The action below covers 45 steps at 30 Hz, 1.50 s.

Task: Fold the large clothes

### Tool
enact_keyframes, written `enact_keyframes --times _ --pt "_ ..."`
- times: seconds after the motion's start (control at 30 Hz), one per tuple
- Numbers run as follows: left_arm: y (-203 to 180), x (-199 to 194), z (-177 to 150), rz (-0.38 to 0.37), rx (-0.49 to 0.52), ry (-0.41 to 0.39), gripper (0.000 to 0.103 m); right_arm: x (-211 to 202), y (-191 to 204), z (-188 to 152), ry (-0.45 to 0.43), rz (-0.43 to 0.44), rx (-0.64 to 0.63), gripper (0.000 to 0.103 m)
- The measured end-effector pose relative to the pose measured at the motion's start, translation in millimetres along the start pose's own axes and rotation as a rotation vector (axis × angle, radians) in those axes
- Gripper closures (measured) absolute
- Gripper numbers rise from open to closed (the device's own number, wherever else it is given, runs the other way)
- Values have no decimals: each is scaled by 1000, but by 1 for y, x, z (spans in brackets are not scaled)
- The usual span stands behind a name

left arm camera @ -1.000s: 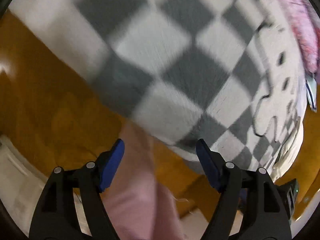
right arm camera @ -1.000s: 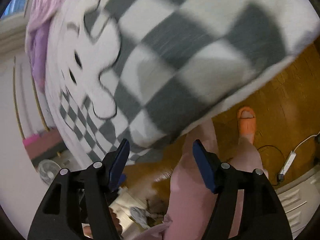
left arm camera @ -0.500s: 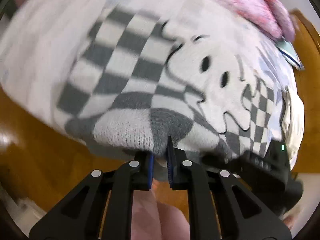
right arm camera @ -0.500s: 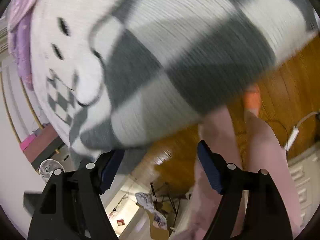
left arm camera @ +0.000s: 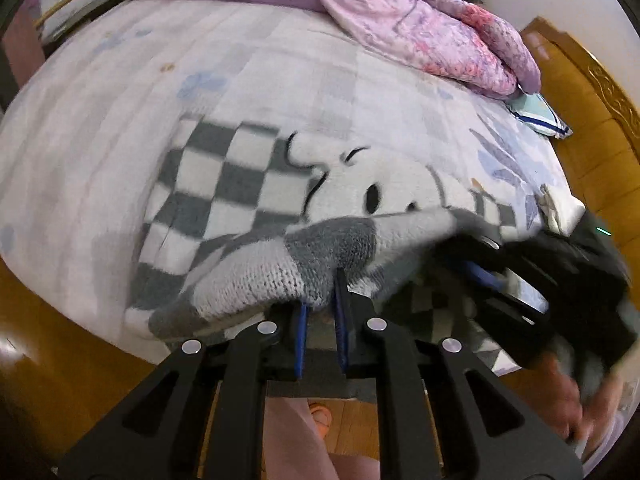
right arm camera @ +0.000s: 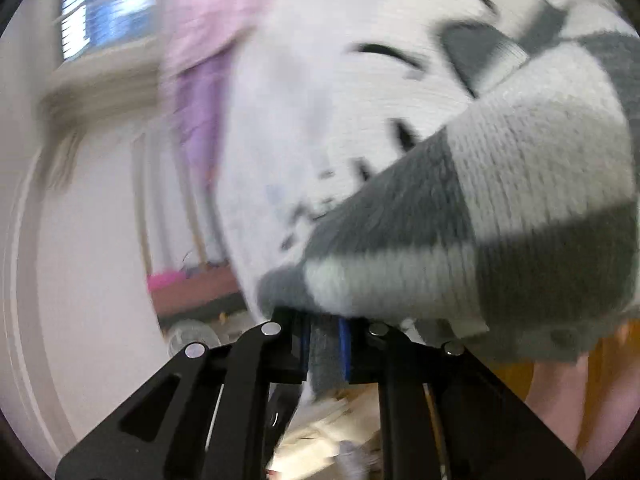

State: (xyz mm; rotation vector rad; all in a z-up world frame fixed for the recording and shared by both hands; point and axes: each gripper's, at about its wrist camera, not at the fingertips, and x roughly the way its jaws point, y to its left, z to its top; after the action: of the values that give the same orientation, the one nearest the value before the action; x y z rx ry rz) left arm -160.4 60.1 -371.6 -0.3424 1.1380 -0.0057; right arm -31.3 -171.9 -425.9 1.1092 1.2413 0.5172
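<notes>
My left gripper (left arm camera: pixel 320 312) and right gripper (right arm camera: pixel 325 334) both pinch the checkered sweater's (left arm camera: pixel 240 200) near hem on the bed (left arm camera: pixel 120 100); pink quilt (left arm camera: pixel 420 28) heaped at one o'clock.

In the left wrist view the knit sweater (left arm camera: pixel 256 276) drapes over the left tongs (left arm camera: pixel 320 320), hiding the tips of their blue pads. At the right of that frame the right tongs (left arm camera: pixel 532 292) are smeared by motion, their tips buried under the sweater's hem. The right wrist view is blurred nearly throughout (the window at upper left included); the sweater (right arm camera: pixel 460 216) runs off the right edge and covers the pad tips of the right tongs (right arm camera: pixel 326 344).
</notes>
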Motion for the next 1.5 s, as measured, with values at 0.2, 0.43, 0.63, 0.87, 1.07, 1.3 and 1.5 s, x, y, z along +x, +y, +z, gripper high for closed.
enact_keyframes --times 0.2,0.43,0.63,0.87,1.07,1.3,1.5 --pt "40 87 -85 78 -3 329 87 -26 -158 -73 199 -407 338 89" --pt "38 22 -71 66 10 277 65 -111 -92 -39 92 -562 48 89" --pt "52 75 -33 195 -37 263 78 -74 -73 37 91 -836 -229 95" --pt "72 106 -41 251 -141 350 81 -85 -134 51 128 -1038 -99 103" --pt "67 113 -32 281 -113 380 81 -91 -117 55 168 -993 -98 94" --pt "59 129 -20 291 -108 403 80 -80 -122 63 211 -1043 -132 64" --pt "56 139 -11 291 -102 433 80 -66 -133 48 240 -1170 -212 79"
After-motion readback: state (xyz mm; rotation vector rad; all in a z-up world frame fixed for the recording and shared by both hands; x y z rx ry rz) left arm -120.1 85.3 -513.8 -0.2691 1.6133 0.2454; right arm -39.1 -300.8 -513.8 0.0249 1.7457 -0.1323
